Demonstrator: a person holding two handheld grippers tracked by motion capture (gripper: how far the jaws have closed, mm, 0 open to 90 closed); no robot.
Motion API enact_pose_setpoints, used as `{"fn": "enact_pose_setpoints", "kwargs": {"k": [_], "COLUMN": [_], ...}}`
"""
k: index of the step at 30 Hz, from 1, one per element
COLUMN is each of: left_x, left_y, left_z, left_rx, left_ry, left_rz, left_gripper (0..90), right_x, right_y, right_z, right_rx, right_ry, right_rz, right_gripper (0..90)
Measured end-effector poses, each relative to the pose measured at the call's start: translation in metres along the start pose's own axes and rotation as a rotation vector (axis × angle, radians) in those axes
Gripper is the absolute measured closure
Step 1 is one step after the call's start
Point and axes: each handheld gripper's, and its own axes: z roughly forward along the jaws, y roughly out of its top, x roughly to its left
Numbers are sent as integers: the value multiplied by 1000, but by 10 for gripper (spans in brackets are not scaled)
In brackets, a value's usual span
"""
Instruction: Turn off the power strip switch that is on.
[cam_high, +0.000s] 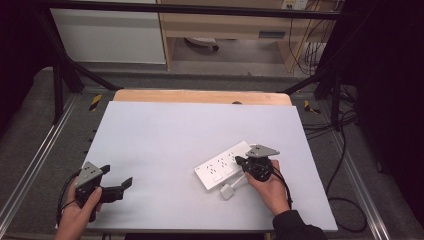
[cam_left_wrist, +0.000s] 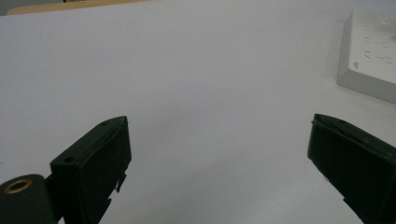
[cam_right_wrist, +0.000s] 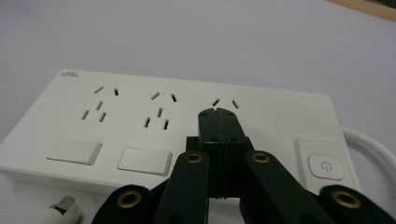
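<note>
- The right hand-held gripper (cam_right_wrist: 218, 116) is clenched, its two black jaws pressed flat together with nothing between them. Its tip is directly over the top face of the power strip (cam_right_wrist: 187, 126), at the third set of socket slots; whether the tip actually touches the plastic I cannot tell.
- In the high view the right hand (cam_high: 270, 187) holds this hand-held gripper at the near right end of the strip.
- The left hand-held gripper (cam_left_wrist: 219, 154) is released, jaws spread wide with bare bench between them. It sits at the near left corner of the bench (cam_high: 165, 130), well apart from the strip.
- The power strip lies flat, right of the bench's centre, set at an angle. It carries three socket groups, two blank rocker switches (cam_right_wrist: 74, 151) along its near edge, and a power button (cam_right_wrist: 326, 165) at one end.
- A white cord (cam_right_wrist: 369, 142) leaves the button end, and a small white plug (cam_high: 226, 191) rests on the bench just beside the strip's near edge.
- Handling, as I judge it: the strip is a stiff, light plastic box with a smooth, likely slippery shell, so it would slide if pushed at one end.
- The safest hold looks to be across the short width, jaws on the two long side walls, away from the switches; the cord is pliable and would trail behind.
</note>
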Motion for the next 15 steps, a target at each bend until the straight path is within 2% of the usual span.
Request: {"fn": "enact_pose_setpoints", "kwargs": {"k": [3,6,9,11,15], "left_x": [0,0,0,0,0], "left_y": [0,0,0,0,0], "left_z": [0,0,0,0,0], "left_rx": [-1,-2,-2,-1,-1], "left_ry": [0,1,2,2,1], "left_rz": [0,-2,-2,-1,-2], "left_gripper": [61,61,61,61,61], "right_x": [1,1,3,4,5], "right_y": [1,3,5,8,13], "right_z": [0,-2,-3,-3,-3], "right_rx": [-15,-38,-50,-43,-36], "right_ry": [4,10,8,-3,-20], "right_rz": [-6,7,4,6,19], "right_gripper": [859,774,641,521,344]}}
